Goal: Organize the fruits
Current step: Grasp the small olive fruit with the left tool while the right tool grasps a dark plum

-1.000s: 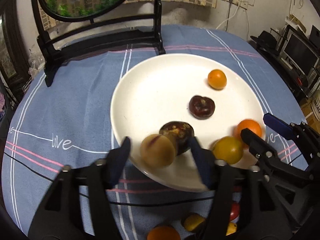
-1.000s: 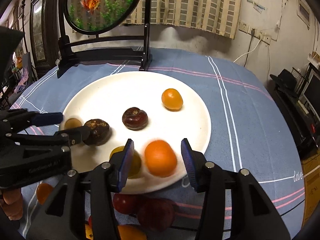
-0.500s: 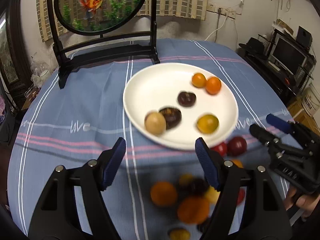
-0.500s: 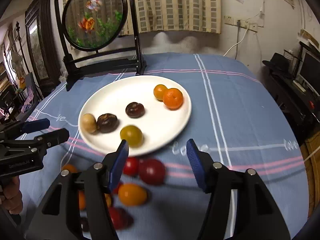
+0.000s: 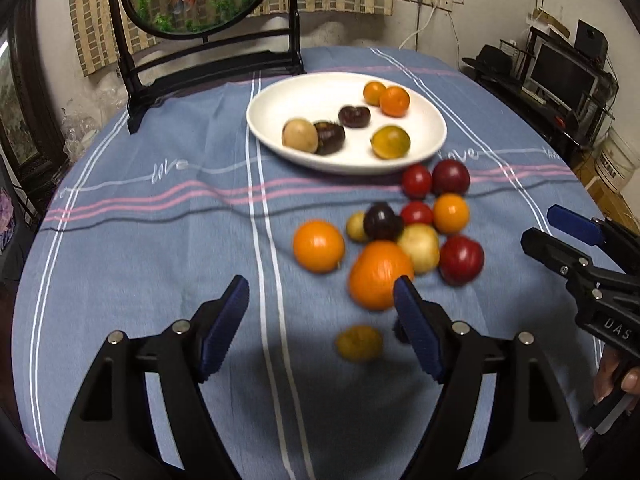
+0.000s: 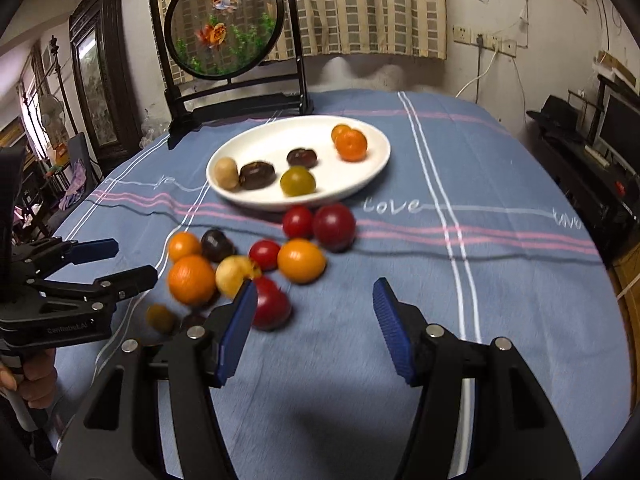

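A white plate (image 5: 428, 136) (image 6: 376, 160) holds several fruits: a tan one, two dark ones, a yellow-green one and two orange ones. A pile of loose fruits (image 5: 384, 240) (image 6: 256, 264) lies on the blue tablecloth in front of it, with a large orange (image 5: 378, 274) (image 6: 191, 280) nearest. My left gripper (image 5: 322, 328) is open and empty above the cloth, just before the pile. My right gripper (image 6: 314, 328) is open and empty, right of the pile. Each gripper shows in the other's view, the right (image 5: 560, 236) and the left (image 6: 120, 260).
A round goldfish panel on a black stand (image 5: 212, 60) (image 6: 236, 96) stands behind the plate. The table edge curves on both sides. A monitor and shelves (image 5: 568, 76) are at the right. A dark cabinet (image 6: 96, 76) is at the left.
Both grippers let go of their fruits on the plate, the left a tan one, the right an orange, and drew back toward me. The loose fruit pile came into view.
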A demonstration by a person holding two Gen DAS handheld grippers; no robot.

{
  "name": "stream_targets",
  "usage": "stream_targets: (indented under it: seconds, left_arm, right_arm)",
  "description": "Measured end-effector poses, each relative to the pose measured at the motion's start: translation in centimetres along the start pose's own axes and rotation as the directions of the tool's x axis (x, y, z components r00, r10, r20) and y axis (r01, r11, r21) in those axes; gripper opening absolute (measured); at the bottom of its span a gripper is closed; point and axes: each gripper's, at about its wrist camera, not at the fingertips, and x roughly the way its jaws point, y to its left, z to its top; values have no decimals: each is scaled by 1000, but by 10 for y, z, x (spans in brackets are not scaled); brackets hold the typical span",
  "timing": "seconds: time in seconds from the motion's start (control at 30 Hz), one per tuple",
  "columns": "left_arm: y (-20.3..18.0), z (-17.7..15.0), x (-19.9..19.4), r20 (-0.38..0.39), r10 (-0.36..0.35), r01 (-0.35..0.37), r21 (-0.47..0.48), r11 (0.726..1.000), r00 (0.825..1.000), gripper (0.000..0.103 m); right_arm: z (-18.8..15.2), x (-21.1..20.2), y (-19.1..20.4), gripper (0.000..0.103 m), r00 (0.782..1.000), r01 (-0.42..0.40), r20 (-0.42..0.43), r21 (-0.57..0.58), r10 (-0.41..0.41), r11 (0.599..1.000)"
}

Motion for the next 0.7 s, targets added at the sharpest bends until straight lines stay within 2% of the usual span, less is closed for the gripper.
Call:
stream_targets:
  seconds: [0.43, 0.5, 0.57, 0.63, 0.7]
  left_arm:
    - [-4, -24, 18, -74, -21, 23, 20, 1000, 997, 76]
    - [-3, -27, 24, -91, -26, 28, 21, 999, 996, 71]
    - [-2, -28, 29, -108, -35, 37, 20, 999, 994, 60]
    - [-2, -27, 33, -107, -42, 45, 24, 999, 993, 57]
    - [-4, -26, 34, -92, -48, 52, 46, 998, 995, 42]
  right_arm:
    - [-23, -4, 6, 60, 999, -24, -23, 8, 25, 1000]
    - [-23, -3, 6, 60, 999, -29, -28, 10, 29, 1000]
    - [-24, -3, 7, 60, 999, -34, -29, 7, 35, 999]
    - [-25, -3, 8, 60, 999, -39, -37, 1, 39, 999]
    - [-26, -3, 10, 60, 998, -42, -41, -7, 42, 999]
